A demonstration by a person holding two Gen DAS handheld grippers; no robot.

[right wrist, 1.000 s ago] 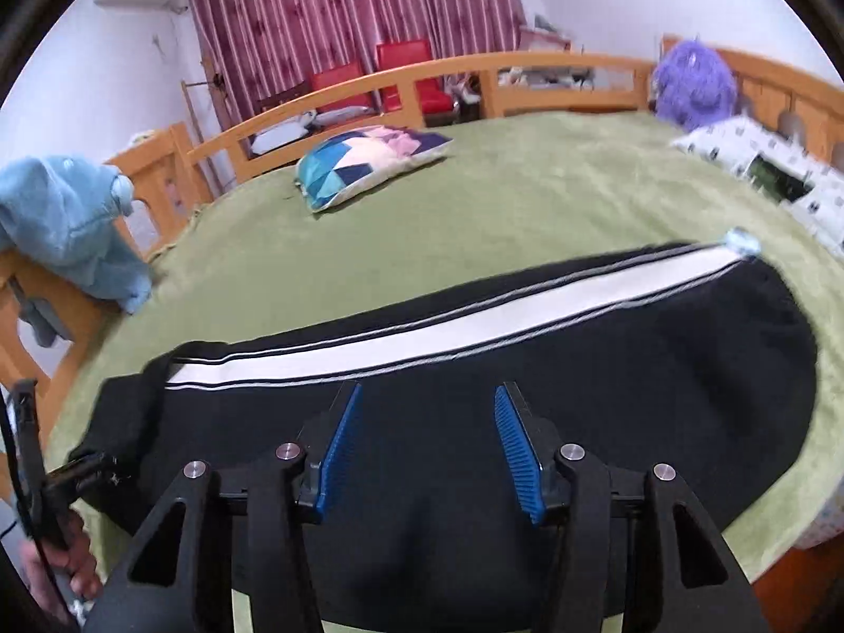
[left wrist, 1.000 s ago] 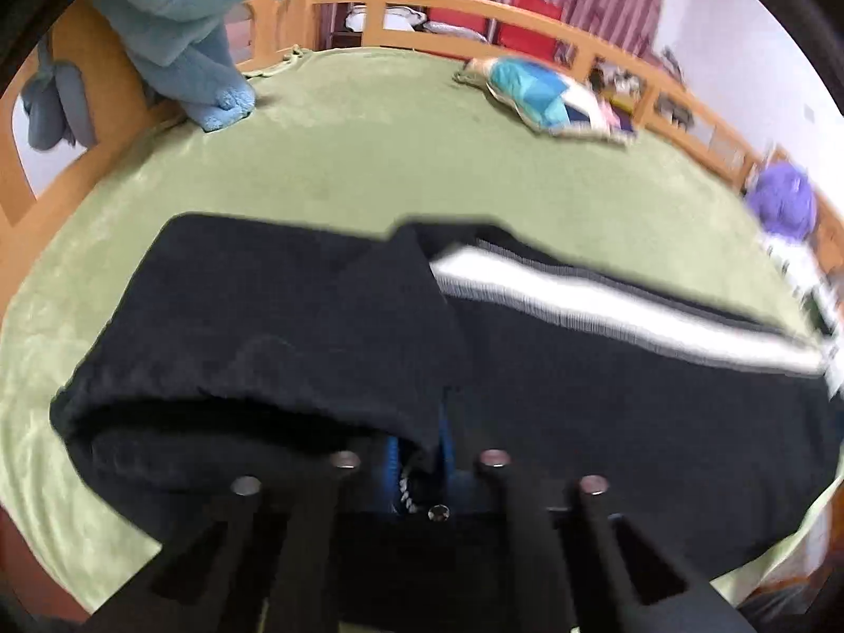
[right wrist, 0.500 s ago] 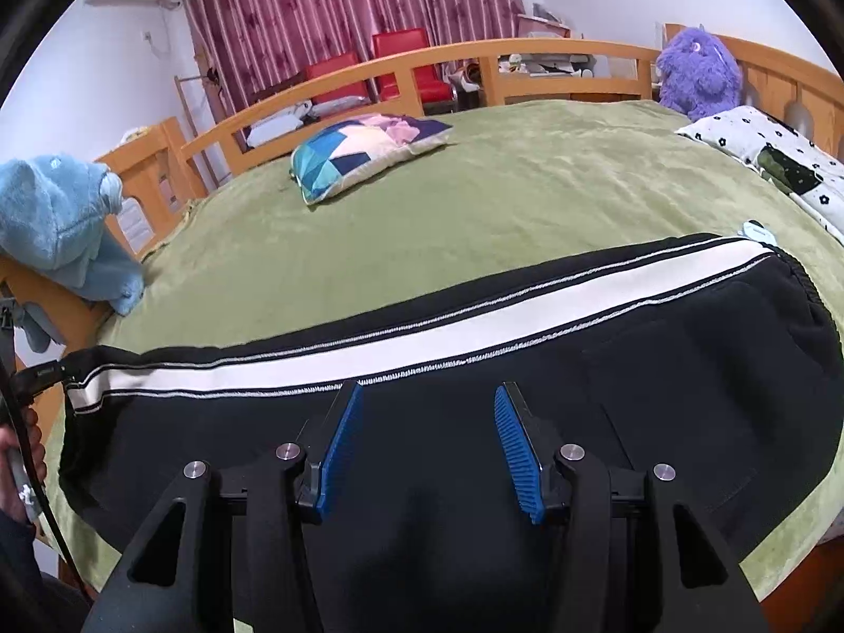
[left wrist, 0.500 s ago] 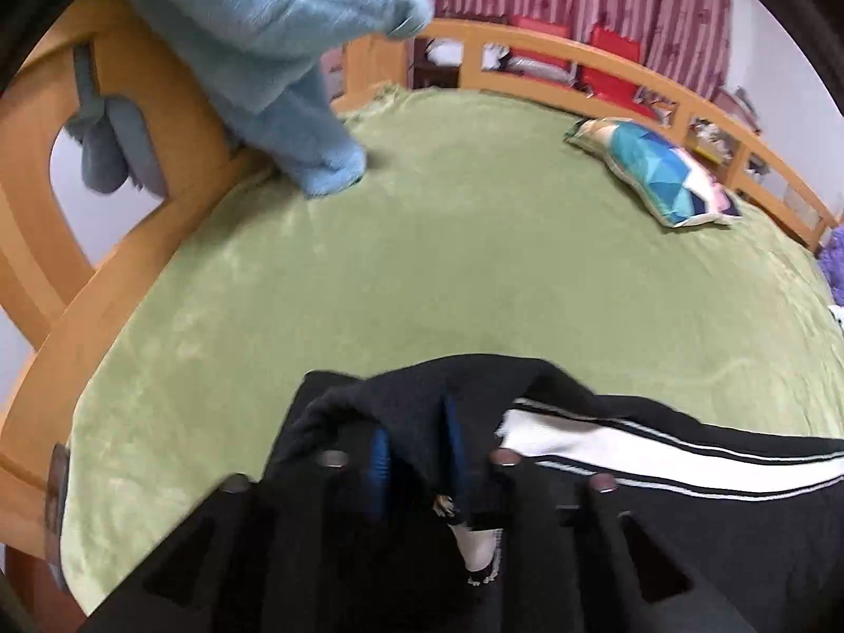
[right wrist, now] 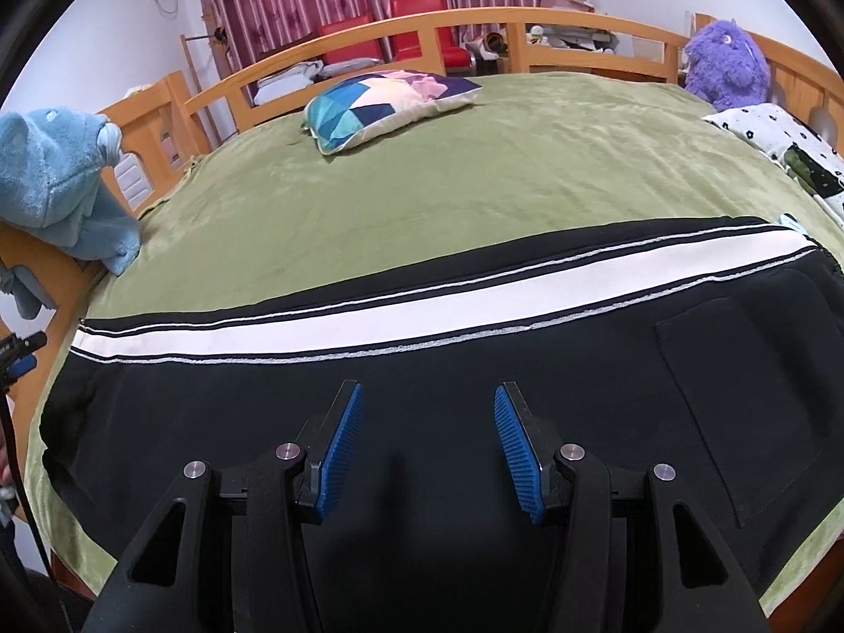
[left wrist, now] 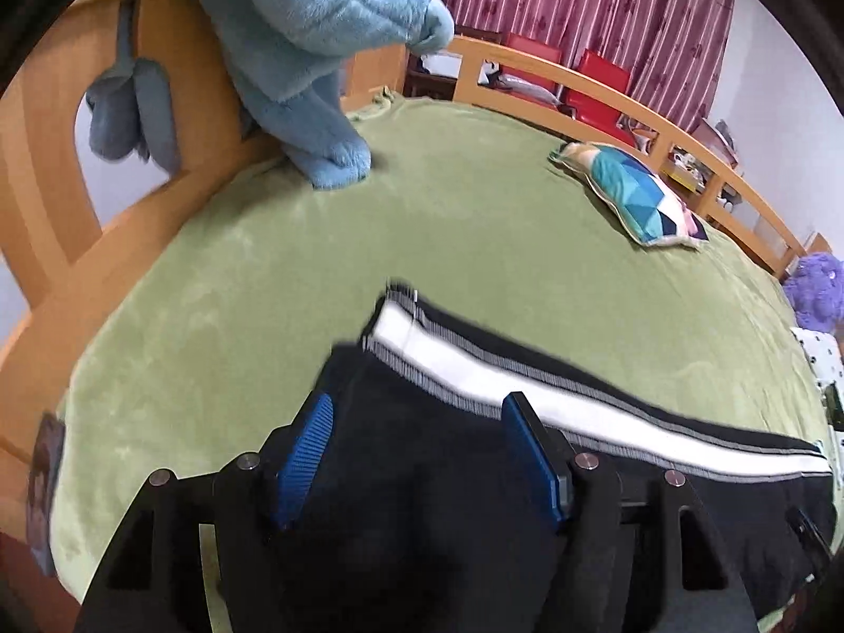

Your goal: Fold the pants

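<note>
Black pants (right wrist: 432,380) with a white side stripe (right wrist: 422,306) lie flat and stretched out across the near part of the green bed. In the left wrist view the pants' leg end (left wrist: 422,369) lies just ahead of my left gripper (left wrist: 416,422), which is open and empty above the black cloth. My right gripper (right wrist: 427,422) is open and empty, hovering over the middle of the pants. The waist end with a back pocket (right wrist: 749,401) is at the right.
The green blanket (right wrist: 475,158) covers the bed inside a wooden rail (right wrist: 475,21). A blue plush toy (left wrist: 316,26) hangs on the left rail. A patchwork pillow (right wrist: 385,100) lies at the far side, a purple plush (right wrist: 728,63) and patterned cloth (right wrist: 775,142) at the right.
My left gripper pulled the folded-over leg end out to the left, laid it flat and opened, letting it go. The pants now lie full length. The right gripper stayed open.
</note>
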